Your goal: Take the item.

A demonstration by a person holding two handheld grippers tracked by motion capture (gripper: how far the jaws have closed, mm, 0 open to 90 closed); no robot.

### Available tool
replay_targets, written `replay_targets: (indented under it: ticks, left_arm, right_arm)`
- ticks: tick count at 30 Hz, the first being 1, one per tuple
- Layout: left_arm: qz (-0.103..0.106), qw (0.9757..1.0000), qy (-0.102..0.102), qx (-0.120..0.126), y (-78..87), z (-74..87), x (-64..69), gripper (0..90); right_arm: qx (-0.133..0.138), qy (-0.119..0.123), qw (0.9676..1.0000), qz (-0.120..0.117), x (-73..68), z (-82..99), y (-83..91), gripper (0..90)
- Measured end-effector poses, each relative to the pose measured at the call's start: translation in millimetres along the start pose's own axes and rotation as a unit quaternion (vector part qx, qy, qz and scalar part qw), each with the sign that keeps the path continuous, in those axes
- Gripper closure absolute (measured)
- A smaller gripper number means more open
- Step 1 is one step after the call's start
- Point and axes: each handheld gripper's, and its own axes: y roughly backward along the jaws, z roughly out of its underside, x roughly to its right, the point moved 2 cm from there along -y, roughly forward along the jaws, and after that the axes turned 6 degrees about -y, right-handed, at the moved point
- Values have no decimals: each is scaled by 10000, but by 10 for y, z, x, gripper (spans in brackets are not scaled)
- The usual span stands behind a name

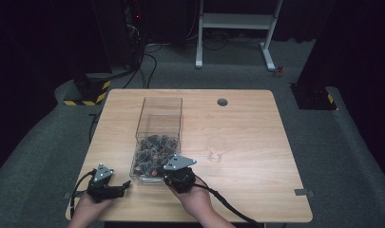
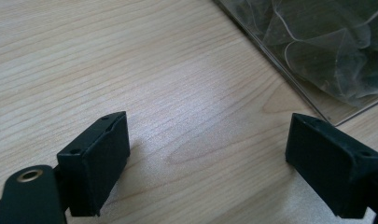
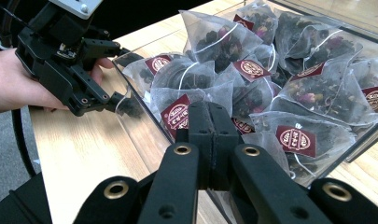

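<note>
A clear plastic box on the wooden table holds several pyramid mesh tea bags with dark red labels. My right gripper reaches into the near end of the box. In the right gripper view its jaws are pressed together on the lower edge of a tea bag at the front of the pile. My left gripper rests on the table just left of the box, open, with bare wood between its jaws. The box's corner lies just beyond them.
A small clear cup stands on the table right of the box. A round cable hole sits near the far edge. The left gripper and its hand lie close against the box's outer wall. A white frame stands beyond the table.
</note>
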Motion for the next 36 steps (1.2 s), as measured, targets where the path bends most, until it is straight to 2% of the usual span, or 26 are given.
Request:
replay_targets:
  ticks: [27,36]
  left_arm:
    - [-1,10000,-3,-1,0,0,1,141]
    - [26,10000,20,-4,5,4,9,141]
  right_arm:
    - [488,-9,9988,49,18,-96,231,900]
    - [676,-44,9976,132,72,-142,338,900]
